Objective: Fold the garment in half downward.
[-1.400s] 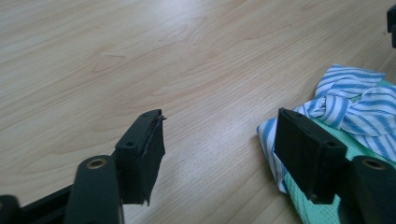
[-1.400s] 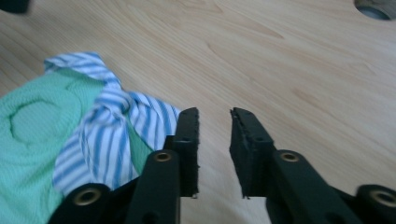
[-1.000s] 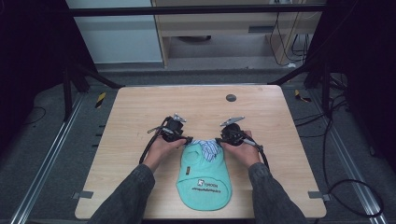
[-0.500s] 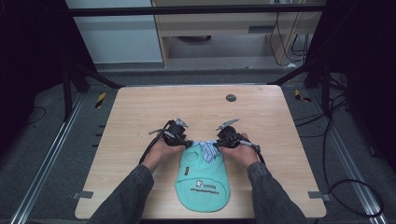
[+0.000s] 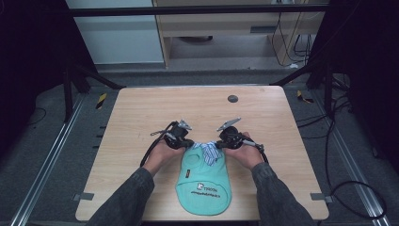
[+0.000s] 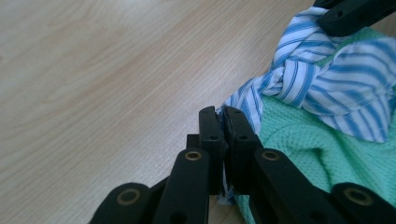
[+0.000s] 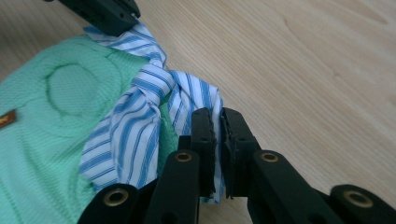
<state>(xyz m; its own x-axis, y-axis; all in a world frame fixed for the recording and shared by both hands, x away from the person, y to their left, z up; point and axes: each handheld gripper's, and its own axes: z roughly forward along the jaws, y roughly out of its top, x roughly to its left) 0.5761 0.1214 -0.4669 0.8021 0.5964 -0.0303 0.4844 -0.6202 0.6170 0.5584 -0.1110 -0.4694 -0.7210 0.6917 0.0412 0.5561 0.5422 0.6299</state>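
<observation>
Two black two-jaw grippers are at work over one small piece of cloth: a mint-green mesh-knit baby bib [image 5: 203, 181] with blue-and-white striped cotton ties knotted at its neck [image 5: 207, 151]. It lies flat on the pale wooden table [image 5: 141, 113], near the person's edge, between the two hands, with its rounded printed end toward the person and the knotted neck away from them.

The left gripper [image 5: 184, 142] has just been closing, and in the left gripper view its jaws are pressed together on the edge of one striped tie [image 6: 243, 100], the fabric caught between the pads. The right gripper [image 5: 221, 143] has likewise been closing and now pinches the other striped tie end [image 7: 205, 100] at the opposite side of the knot [image 7: 149, 86].

I'd judge the bib to be very light and entirely limp: it will sag and fold wherever it isn't supported, and nothing about it is fragile. The mesh body [image 7: 51, 126] looks slightly grippy, while the woven striped cotton is thin and smoother, so a shallow pinch could slip out under a pull. The ties are the sensible handles, taken close to the knot if it is to be loosened, and with enough cloth between the pads. Pulling the two ends straight apart would probably tighten the knot rather than free it, so some slack needs working in
</observation>
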